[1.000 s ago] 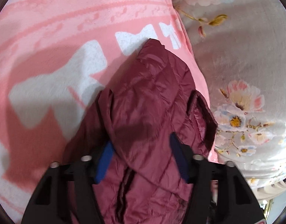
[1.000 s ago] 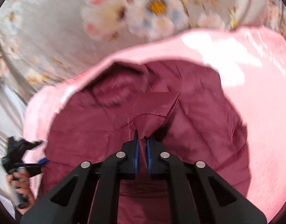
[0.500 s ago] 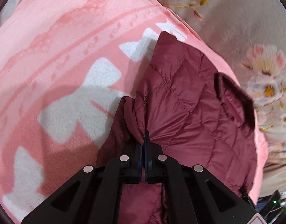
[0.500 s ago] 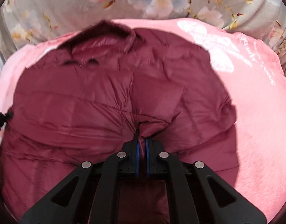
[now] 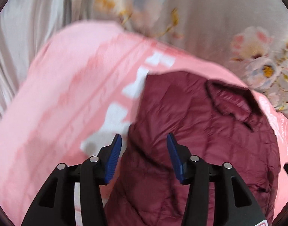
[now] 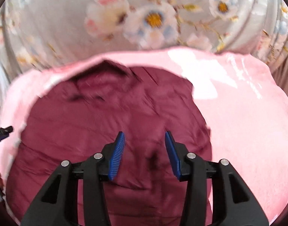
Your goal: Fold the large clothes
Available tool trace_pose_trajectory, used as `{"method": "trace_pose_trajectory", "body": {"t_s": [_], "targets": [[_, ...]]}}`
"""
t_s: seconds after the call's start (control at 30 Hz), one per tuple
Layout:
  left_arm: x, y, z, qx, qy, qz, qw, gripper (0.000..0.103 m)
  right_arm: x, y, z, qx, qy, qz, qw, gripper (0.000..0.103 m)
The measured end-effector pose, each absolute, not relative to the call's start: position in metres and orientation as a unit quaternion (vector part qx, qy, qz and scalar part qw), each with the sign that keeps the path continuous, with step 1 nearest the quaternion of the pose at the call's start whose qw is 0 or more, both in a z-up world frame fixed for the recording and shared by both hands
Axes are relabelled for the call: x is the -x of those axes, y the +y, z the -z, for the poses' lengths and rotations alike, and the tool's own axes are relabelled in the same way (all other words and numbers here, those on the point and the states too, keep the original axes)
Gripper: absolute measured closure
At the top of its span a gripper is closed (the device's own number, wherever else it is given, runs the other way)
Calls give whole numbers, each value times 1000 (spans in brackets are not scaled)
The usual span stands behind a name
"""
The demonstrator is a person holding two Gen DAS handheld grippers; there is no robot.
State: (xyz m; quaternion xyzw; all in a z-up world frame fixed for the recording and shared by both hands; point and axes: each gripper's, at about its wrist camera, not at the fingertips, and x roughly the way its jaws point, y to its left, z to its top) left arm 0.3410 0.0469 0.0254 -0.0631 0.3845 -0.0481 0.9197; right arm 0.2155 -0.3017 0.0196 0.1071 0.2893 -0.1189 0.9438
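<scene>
Both the left gripper (image 5: pixel 144 141) and right gripper (image 6: pixel 144 139) are opening, empty, over the puffy quilted maroon jacket (image 6: pixel 110 124) on fleecy pink blanket (image 6: pixel 243 116).

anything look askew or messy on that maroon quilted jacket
The maroon quilted jacket lies folded on the pink fleece blanket, but its collar sticks up, rumpled, at the far end. Nothing torn or spilled.

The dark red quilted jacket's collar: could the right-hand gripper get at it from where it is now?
Probably yes. The collar lies exposed at the far edge of the dark red quilted jacket, nothing covering it; the right gripper, jaws opening and empty, has only flat jacket ahead.
</scene>
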Motion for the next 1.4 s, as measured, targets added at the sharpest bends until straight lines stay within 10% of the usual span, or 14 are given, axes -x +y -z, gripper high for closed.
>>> {"method": "trace_pose_trajectory", "body": {"t_s": [0.43,1.4], "targets": [[-370,-97,12,-51,412,128,901,53,-289,-254,24,-111,358,59,925,76],[-361,-113,56,-111,374,88,917,48,-292,-237,58,-36,367,98,924,78]]}}
